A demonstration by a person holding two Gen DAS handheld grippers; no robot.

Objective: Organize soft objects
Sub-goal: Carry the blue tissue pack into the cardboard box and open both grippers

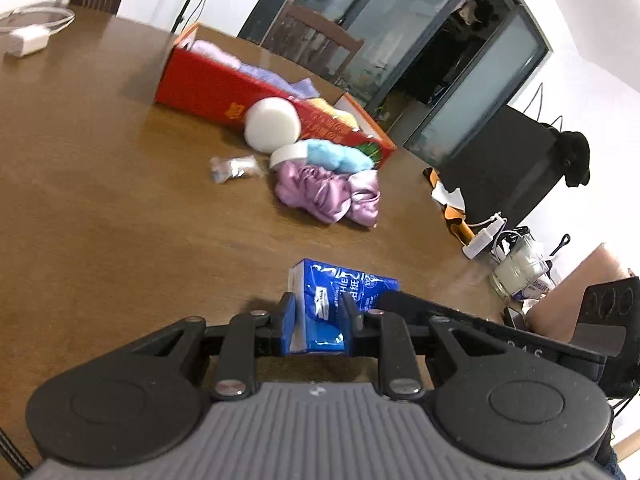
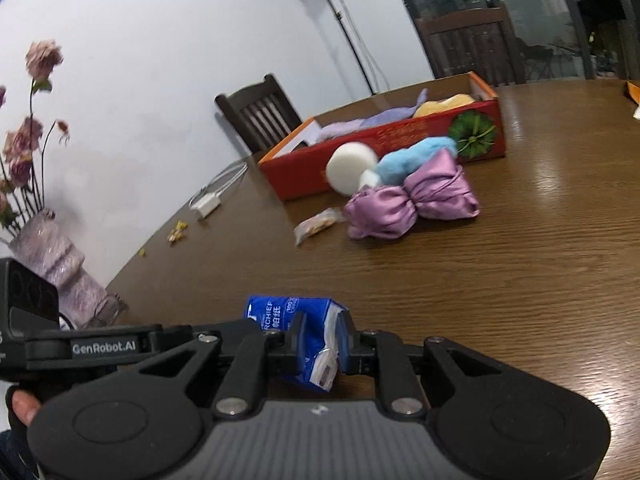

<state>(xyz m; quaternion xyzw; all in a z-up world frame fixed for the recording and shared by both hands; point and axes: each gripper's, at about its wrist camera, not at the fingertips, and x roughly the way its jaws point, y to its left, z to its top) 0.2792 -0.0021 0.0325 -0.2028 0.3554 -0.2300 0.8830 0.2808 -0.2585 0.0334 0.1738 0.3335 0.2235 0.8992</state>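
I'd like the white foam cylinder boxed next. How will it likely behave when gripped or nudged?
The white foam cylinder looks porous and spongy, so it probably squashes under the pads and weighs little. It leans on its curved side against the red box, so a nudge may well send it rolling across the smooth table.

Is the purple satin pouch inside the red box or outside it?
Outside: the purple satin pouch lies on the table, in front of the red box.

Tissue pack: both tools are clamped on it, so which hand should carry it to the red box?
Probably left. The left tool grips the tissue pack squarely around its body; the right tool only pinches its crumpled end. The red box lies ahead of both.
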